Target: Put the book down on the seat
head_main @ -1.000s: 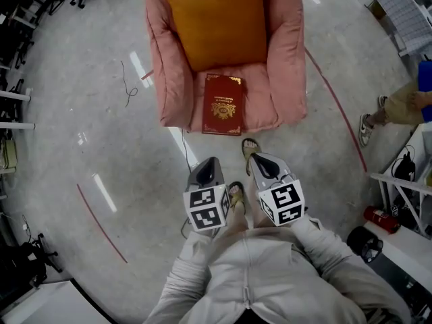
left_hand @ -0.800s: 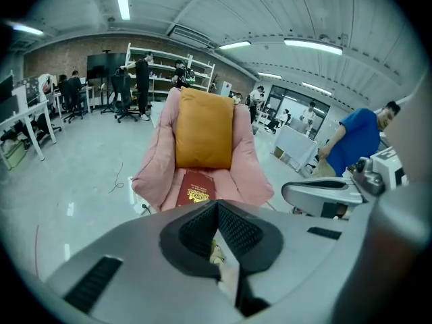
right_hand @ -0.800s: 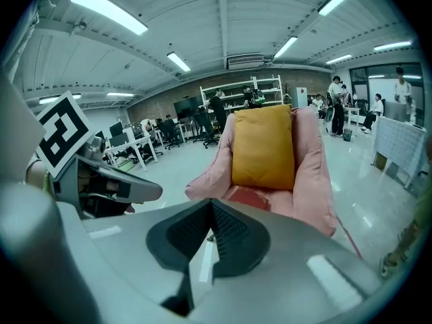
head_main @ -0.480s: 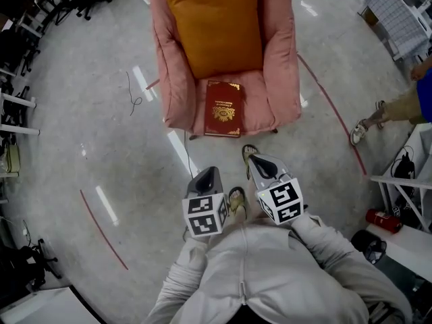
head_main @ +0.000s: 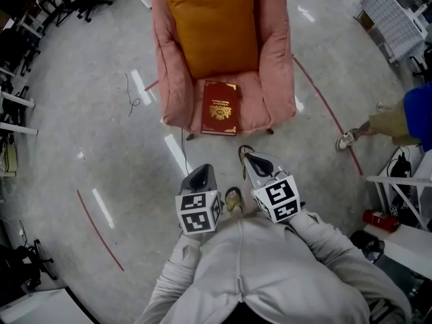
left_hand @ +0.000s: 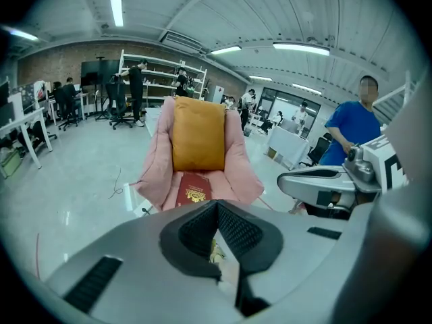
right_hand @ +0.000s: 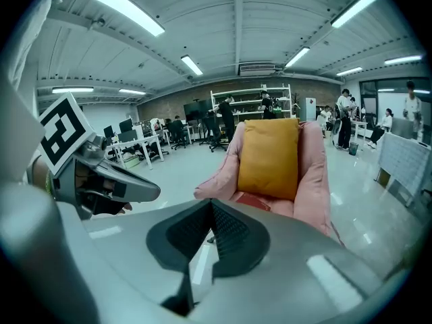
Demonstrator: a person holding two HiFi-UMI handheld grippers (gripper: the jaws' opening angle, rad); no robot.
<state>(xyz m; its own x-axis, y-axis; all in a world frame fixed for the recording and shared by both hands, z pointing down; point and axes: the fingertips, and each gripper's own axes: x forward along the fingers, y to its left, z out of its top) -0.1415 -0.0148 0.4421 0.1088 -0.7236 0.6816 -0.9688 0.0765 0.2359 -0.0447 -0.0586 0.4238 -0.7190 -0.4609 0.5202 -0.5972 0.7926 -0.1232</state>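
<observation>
A dark red book (head_main: 221, 106) with a gold emblem lies flat on the front of the pink armchair's seat (head_main: 251, 105), below an orange cushion (head_main: 214, 24). Both grippers hang close to my chest, well short of the chair and apart from the book. My left gripper (head_main: 204, 170) is shut and holds nothing. Beside it, my right gripper (head_main: 248, 156) is shut and also holds nothing. In the left gripper view the book (left_hand: 196, 193) shows just past the closed tips (left_hand: 217, 204). In the right gripper view only a red sliver of the book (right_hand: 253, 201) shows under the cushion (right_hand: 270, 157).
My sandalled feet (head_main: 234, 198) stand on the grey floor between me and the chair. A person (head_main: 398, 119) walks past at the right. A thin cable (head_main: 131, 90) and red tape lines (head_main: 100, 229) mark the floor. White shelving (head_main: 405, 187) and a red extinguisher (head_main: 378, 218) stand at the right.
Both grippers have lifted a little and stayed shut. The chair with the book now looks slightly farther off. The person at the right has stepped further into view.
</observation>
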